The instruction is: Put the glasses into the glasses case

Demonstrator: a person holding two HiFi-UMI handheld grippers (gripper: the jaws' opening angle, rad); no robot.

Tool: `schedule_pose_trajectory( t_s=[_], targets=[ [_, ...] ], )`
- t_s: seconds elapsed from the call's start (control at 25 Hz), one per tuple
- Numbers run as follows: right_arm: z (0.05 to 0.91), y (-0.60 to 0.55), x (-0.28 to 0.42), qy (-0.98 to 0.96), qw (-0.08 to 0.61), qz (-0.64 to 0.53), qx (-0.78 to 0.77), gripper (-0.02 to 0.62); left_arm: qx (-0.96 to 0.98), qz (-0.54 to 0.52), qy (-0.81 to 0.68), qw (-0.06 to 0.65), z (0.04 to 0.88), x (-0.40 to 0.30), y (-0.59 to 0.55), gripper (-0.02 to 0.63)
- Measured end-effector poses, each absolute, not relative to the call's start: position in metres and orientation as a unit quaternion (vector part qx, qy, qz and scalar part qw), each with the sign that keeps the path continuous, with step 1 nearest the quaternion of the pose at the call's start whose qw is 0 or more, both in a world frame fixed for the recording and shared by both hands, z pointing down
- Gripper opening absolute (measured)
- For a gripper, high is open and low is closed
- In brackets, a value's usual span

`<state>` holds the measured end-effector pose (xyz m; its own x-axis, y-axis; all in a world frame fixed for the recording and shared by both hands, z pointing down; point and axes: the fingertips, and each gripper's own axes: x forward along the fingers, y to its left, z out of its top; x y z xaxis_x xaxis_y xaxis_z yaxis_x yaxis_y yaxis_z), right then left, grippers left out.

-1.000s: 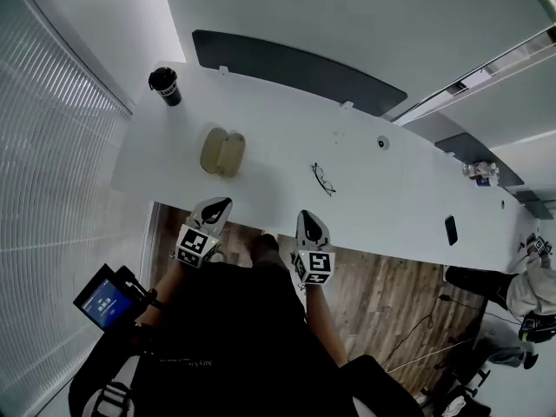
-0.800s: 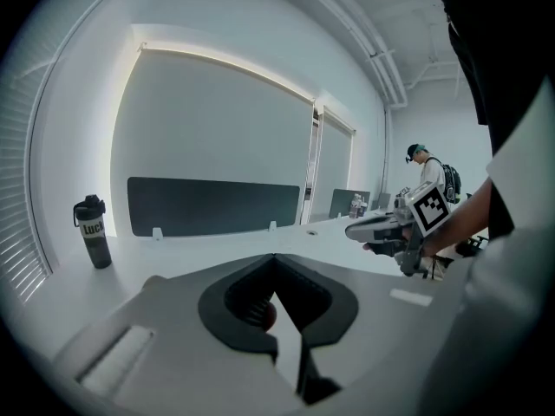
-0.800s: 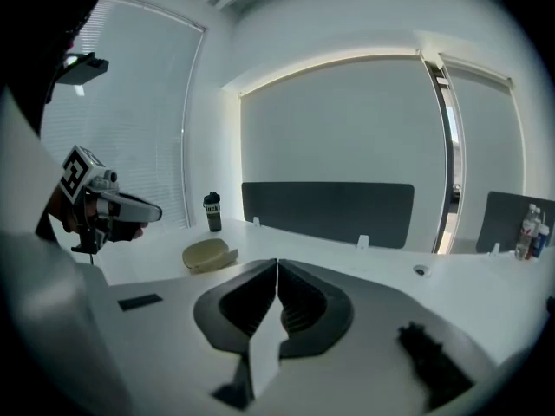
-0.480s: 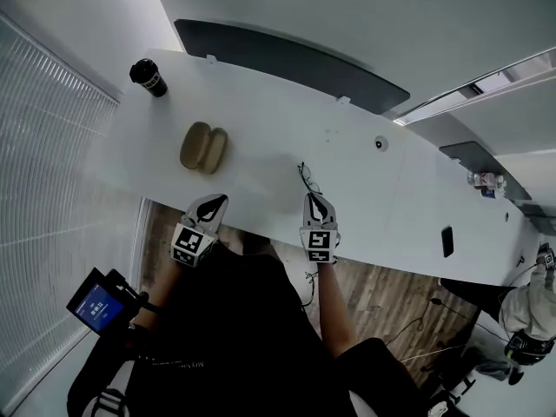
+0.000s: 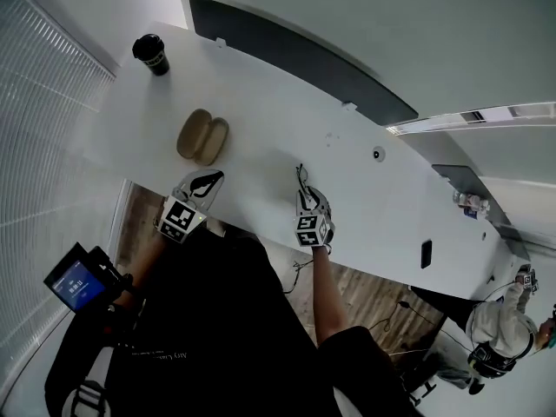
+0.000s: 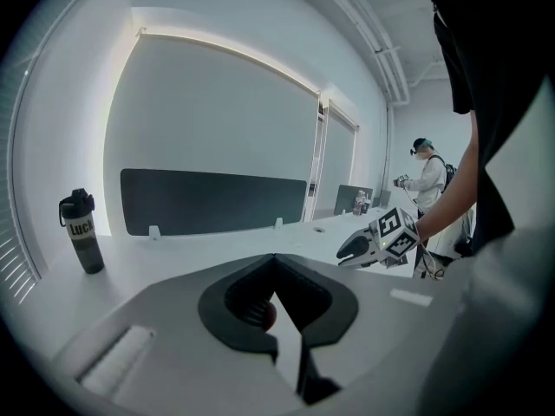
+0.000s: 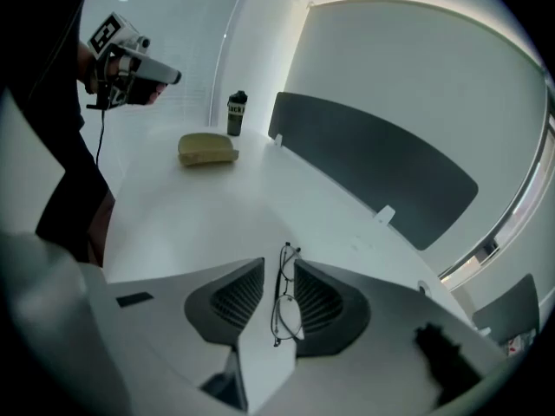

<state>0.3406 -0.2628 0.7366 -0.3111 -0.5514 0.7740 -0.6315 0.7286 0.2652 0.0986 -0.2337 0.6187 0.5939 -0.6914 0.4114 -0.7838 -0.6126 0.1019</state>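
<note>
The glasses (image 7: 287,314) lie on the table (image 5: 261,102), well right of the glasses case (image 5: 202,136), between the right gripper's (image 7: 277,265) jaws. These have just been opening and stand apart, not pressing them. The left gripper (image 5: 213,177) hovers near the case, its jaws together and empty.

An office — a long white desk (image 5: 261,120) with dark divider screens (image 5: 295,59) clipped along its far edge, slatted window blinds (image 5: 43,172) beside it, wood-pattern flooring (image 5: 365,289) below
</note>
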Motion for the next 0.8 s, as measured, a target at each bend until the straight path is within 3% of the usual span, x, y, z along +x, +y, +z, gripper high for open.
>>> schedule_pose_trajectory(
  t_s=[0.36,0.6,0.8],
  targets=[
    [0.796,-0.291,0.337,-0.766,0.536,0.096,0.342,0.173,0.874,0.186,-0.422,0.152,0.636,0.049,-0.244,0.005],
    [0.813,-0.298,0.341,-0.765,0.541,0.127,0.325,0.181,0.87,0.181,-0.433,0.147,0.633,0.04,-0.25,0.005],
    [0.822,-0.298,0.339,-0.776,0.504,0.172,0.337,0.184,0.864,0.18,-0.443,0.158,0.642,0.028,-0.25,0.006]
  ],
)
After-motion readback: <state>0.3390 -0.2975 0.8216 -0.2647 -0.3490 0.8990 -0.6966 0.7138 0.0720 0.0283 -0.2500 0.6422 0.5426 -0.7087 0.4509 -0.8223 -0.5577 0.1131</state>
